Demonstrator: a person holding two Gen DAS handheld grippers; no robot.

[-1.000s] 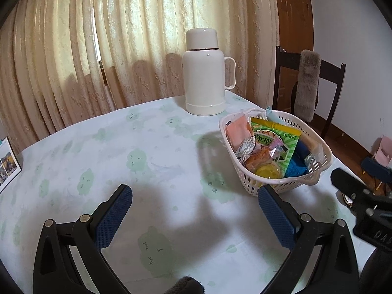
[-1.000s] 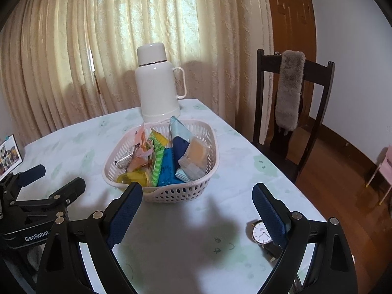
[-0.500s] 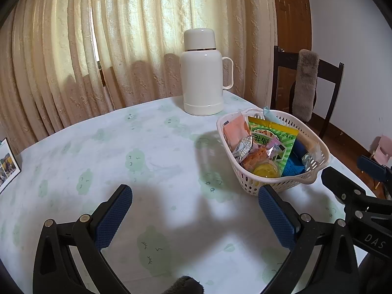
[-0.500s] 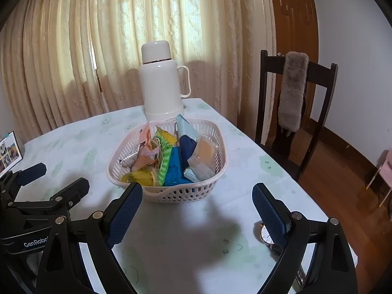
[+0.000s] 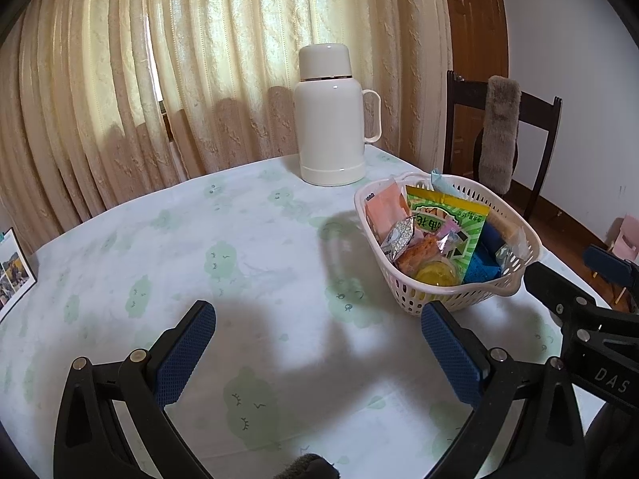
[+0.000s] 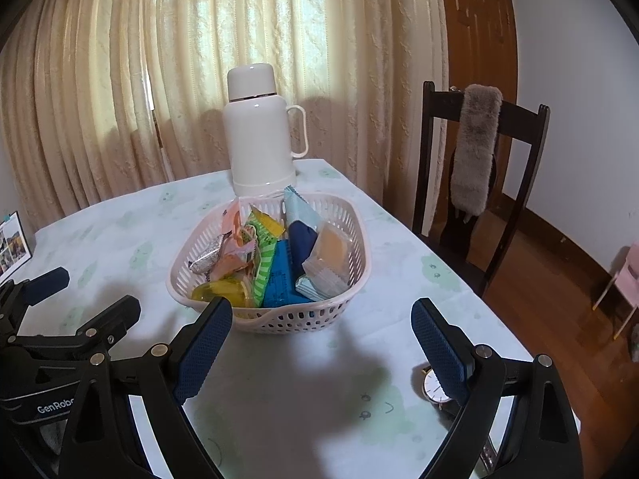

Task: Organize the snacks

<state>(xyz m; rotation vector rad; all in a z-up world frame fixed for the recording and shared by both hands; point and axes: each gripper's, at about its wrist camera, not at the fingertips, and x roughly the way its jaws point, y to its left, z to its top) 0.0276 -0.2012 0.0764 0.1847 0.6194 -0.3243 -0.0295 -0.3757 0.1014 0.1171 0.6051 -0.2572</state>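
A pale pink plastic basket [image 6: 351, 299] full of several snack packets stands on the table; it also shows in the left wrist view [image 5: 515, 283] at the right. Inside are a green packet [image 5: 451, 219], a blue packet [image 6: 281, 275], a yellow jelly cup [image 6: 219, 291] and a silver-wrapped piece [image 5: 397, 237]. My right gripper [image 6: 321, 331] is open and empty, just in front of the basket's near rim. My left gripper [image 5: 317, 335] is open and empty over bare tablecloth, left of the basket.
A tall white thermos jug [image 6: 259, 131] stands behind the basket. A wristwatch [image 6: 435, 387] lies by my right finger near the table edge. A dark wooden chair [image 6: 479, 183] with a grey furry cover stands at the right. A photo frame [image 5: 12, 267] stands far left.
My right gripper has moved closer to the basket and a little to the right. My left gripper has barely shifted. Both stay open.
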